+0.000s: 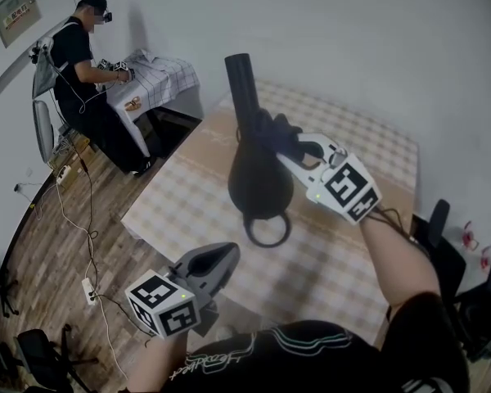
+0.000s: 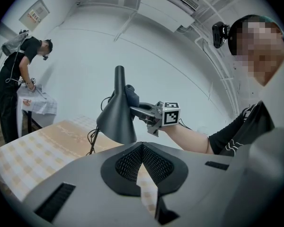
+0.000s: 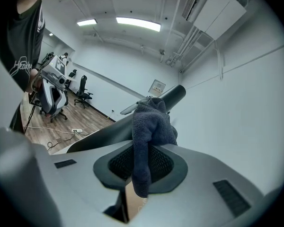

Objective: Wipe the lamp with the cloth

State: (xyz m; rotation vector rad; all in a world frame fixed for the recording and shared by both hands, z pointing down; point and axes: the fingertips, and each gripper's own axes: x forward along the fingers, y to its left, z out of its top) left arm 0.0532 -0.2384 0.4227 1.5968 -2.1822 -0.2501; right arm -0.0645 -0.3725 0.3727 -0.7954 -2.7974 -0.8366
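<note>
The black lamp (image 1: 259,177) stands on the checked table (image 1: 356,260), its cone shade wide at the bottom and its neck rising to the upper left. My right gripper (image 1: 283,142) is shut on a dark grey cloth (image 1: 272,129) and presses it against the upper side of the shade. In the right gripper view the cloth (image 3: 150,126) hangs between the jaws of the right gripper (image 3: 143,151), with the lamp's neck (image 3: 174,95) just behind. My left gripper (image 1: 227,257) hangs shut and empty near the table's front edge, apart from the lamp (image 2: 117,119).
A black ring (image 1: 268,230) lies at the lamp's foot. A person (image 1: 80,60) works at a second checked table (image 1: 159,80) at the back left. Cables and a power strip (image 1: 88,288) lie on the wooden floor; office chairs (image 1: 450,252) stand to the right.
</note>
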